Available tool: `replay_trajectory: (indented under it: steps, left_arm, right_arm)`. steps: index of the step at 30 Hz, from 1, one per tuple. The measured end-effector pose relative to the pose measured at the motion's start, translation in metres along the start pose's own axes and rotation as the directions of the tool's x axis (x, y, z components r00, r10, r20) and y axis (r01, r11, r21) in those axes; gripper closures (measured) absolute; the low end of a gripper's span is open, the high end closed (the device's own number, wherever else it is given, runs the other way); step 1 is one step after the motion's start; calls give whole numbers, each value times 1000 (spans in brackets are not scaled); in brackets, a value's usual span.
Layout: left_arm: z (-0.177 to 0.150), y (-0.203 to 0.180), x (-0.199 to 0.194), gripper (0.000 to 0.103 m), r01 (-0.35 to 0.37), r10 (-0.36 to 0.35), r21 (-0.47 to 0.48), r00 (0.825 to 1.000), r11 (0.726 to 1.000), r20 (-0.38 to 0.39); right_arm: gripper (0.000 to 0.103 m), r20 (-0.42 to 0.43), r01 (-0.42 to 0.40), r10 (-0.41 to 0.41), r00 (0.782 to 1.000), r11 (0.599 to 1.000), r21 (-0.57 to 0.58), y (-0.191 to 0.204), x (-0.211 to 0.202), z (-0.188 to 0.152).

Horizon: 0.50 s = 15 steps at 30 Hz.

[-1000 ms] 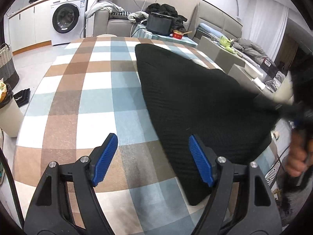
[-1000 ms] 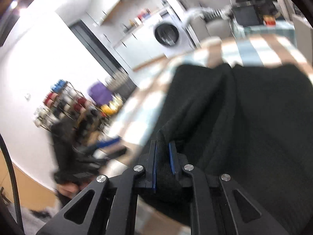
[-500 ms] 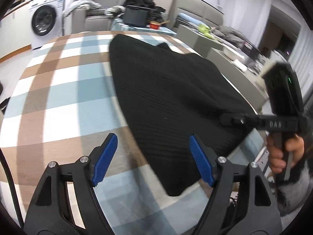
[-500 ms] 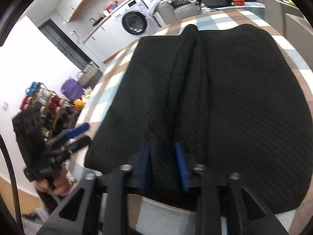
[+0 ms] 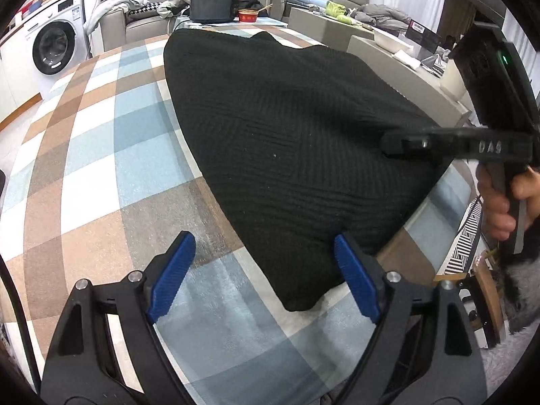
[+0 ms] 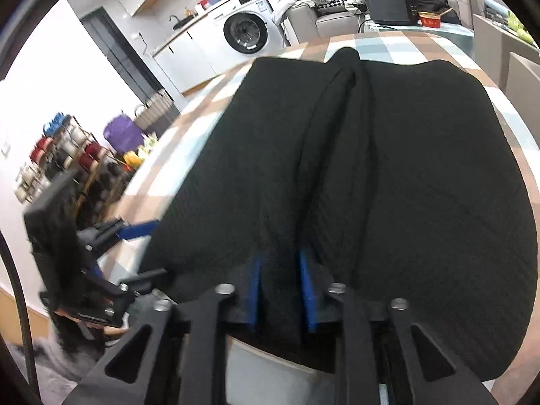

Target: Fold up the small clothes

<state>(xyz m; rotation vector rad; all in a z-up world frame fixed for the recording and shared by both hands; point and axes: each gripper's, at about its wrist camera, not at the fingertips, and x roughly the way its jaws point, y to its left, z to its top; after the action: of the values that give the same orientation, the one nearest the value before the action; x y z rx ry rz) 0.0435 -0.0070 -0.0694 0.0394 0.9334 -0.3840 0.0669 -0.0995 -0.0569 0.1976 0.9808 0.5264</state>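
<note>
A black knit garment (image 5: 287,128) lies spread on the checked tablecloth (image 5: 101,155). In the right wrist view the garment (image 6: 405,175) fills the frame, with a raised fold running down its middle. My left gripper (image 5: 263,280) is open and empty, low over the cloth, straddling the garment's near corner. My right gripper (image 6: 280,290) has its jaws partly apart around the garment's near hem, with the fold of cloth between the blue pads. It also shows in the left wrist view (image 5: 398,141) at the garment's right edge, seen side-on.
Behind the table are a sofa with clothes, a black box (image 5: 211,5) and a red bowl (image 5: 248,17). A washing machine (image 5: 54,47) stands at the left. A grey side table (image 5: 405,64) stands right of the table edge. A rack of spools (image 6: 67,155) is at the left.
The right gripper brought the garment down flat onto the table and its jaws have parted from a tight pinch. The left gripper drew closer to the garment's near corner.
</note>
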Motion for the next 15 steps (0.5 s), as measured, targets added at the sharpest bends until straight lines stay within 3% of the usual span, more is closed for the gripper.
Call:
replay_trajectory:
  steps: [2,7,8,9,10,12,15]
  left_arm:
    - [1,2,0,20,1,-1,1,1000,1000,3]
    - [1,4,-1,20,12,-12,-7,1000,1000,6]
    - [0,5,-1,20,13,-13,-8,1000,1000,6]
    - [0,5,0,20,14,-14,-8,1000,1000,6]
    - [0,5,0,20,15,-15,-10,1000,1000,5]
    - [1,6,1,20,20,-20,-14,1000,1000,8]
    - [1,6,1,20,22,-22,-15,1000,1000,7]
  right_arm:
    - [63,38,-8,8,999,1000,12,0,1,12]
    - [64,35,-13,8,999,990,137,-21,42,55]
    - [67,33,2,-7,999,989,145,-20,47,59]
    - [79,32,29,-33,999,990,141,-20,51,65]
    - [93,17,50,-52,998,993,111,-13,54,69]
    - [97,60,64,-66,996,998,26,3,44,74]
    - [97,117,158,-147,982,982,-99,24,29,75]
